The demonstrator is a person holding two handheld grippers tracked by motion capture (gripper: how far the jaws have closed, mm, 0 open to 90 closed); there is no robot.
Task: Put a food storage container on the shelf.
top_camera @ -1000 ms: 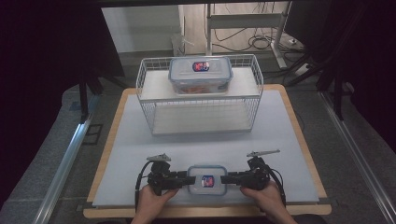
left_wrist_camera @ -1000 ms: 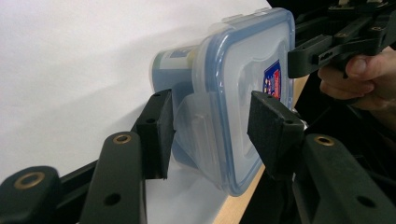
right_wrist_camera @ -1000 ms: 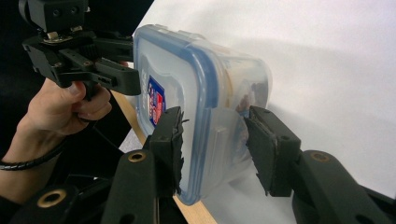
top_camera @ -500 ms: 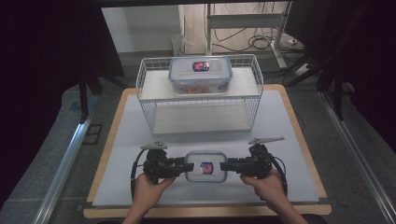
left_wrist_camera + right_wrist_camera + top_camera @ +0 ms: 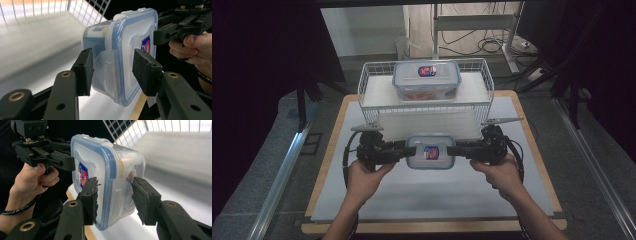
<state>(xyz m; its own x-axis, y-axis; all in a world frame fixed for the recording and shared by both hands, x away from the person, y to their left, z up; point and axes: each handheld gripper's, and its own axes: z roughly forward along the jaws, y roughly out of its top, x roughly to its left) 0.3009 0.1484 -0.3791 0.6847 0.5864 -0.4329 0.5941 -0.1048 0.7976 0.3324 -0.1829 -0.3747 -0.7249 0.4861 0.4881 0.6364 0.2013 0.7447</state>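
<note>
A clear lunch box with a blue-rimmed lid and a red and blue sticker (image 5: 430, 151) hangs level above the white table top, carried from both ends. My left gripper (image 5: 403, 149) is shut on its left end clasp, and my right gripper (image 5: 458, 149) is shut on its right end clasp. In the left gripper view the box (image 5: 130, 37) sits between the two pads of the left gripper (image 5: 113, 71). The right gripper view shows the same box (image 5: 100, 157) clamped in the right gripper (image 5: 117, 200). A second, similar box (image 5: 427, 80) rests on top of the wire basket (image 5: 362, 87).
The white wire basket stands at the back of the table, just behind the carried box. A white mat (image 5: 427, 200) covers the wooden board (image 5: 324, 165). Dark floor, metal rails and a desk frame with cables (image 5: 492, 45) surround the table.
Both grippers have risen together with the box, lifting it off the table's front and carrying it closer to the basket's front.
</note>
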